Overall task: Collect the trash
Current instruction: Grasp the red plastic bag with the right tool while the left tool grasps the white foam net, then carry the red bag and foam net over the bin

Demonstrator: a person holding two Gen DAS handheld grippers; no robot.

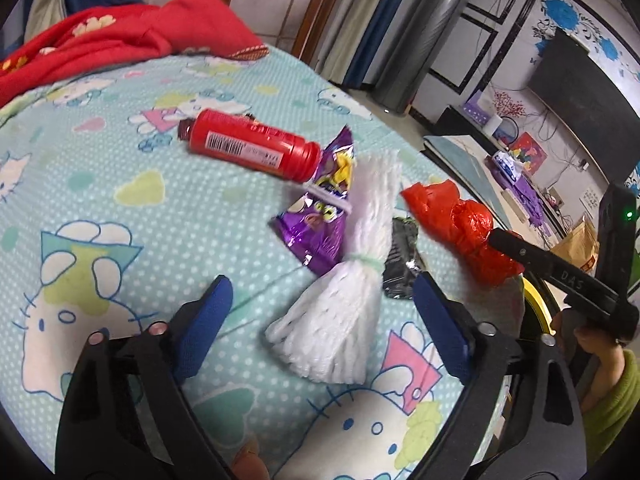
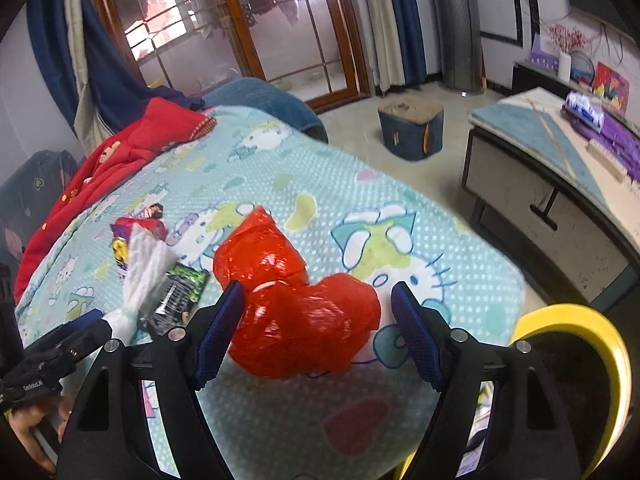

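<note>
The trash lies scattered on a pale turquoise bedsheet printed with white cartoon cats (image 1: 100, 184), and every place here is told from the white foam net sleeve tied at its waist with a green band (image 1: 352, 280). A purple crinkled snack wrapper (image 1: 320, 220) lies touching the sleeve on its left side in the left wrist view, and a red plastic bottle with a barcode label (image 1: 248, 146) lies on its side beyond that wrapper, its base overlapping the wrapper's top. A black foil wrapper (image 1: 400, 264) pokes out from under the sleeve's other side. Further that way rests a crumpled red plastic bag (image 2: 296, 304).

The left gripper (image 1: 332, 328) stands with its blue-padded jaws wide apart, the sleeve's fanned lower end between them, neither pad touching it. The right gripper (image 2: 316, 332) straddles the red bag, jaws apart; one pad sits at the bag's edge, the other clear of it. A yellow-rimmed bin (image 2: 592, 344) sits beside the bed, well past the bag.
</note>
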